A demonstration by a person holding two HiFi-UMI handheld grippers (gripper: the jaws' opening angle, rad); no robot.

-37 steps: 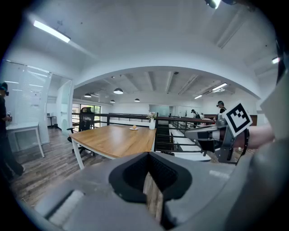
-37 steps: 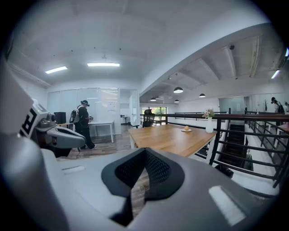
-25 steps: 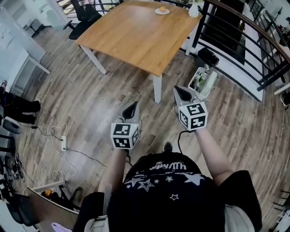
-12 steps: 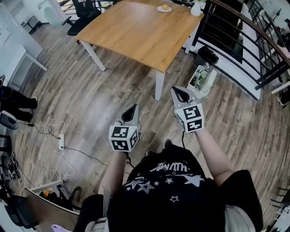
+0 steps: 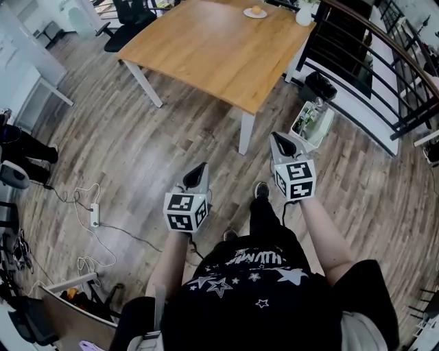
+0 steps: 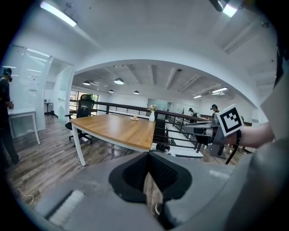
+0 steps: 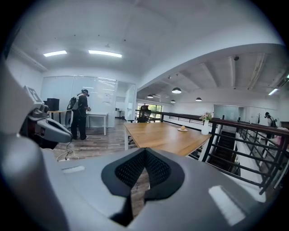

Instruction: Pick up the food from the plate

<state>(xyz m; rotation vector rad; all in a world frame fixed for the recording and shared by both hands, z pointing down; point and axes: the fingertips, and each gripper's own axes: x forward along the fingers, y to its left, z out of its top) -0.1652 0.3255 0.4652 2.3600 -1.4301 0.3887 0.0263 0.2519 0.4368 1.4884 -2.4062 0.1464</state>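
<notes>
A small round orange-yellow food (image 5: 256,9) lies on a white plate (image 5: 255,14) at the far corner of the wooden table (image 5: 206,48). The plate also shows far off in the left gripper view (image 6: 134,119) and the right gripper view (image 7: 183,129). Both grippers hang over the wood floor, well short of the table. My left gripper (image 5: 201,168) is shut with nothing in it, jaws meeting in its own view (image 6: 148,154). My right gripper (image 5: 279,140) is shut and empty too (image 7: 144,150).
A white vase (image 5: 304,14) stands beside the plate at the table's corner. A black railing (image 5: 384,62) runs along the right. A bin (image 5: 321,86) and a crate of bottles (image 5: 310,122) sit by the table leg (image 5: 245,134). A power strip with cables (image 5: 95,216) lies left. A person (image 7: 80,113) stands far off.
The table and plate have shifted slightly right in the head view. A foot has stepped forward between the grippers. Both grippers stay shut.
</notes>
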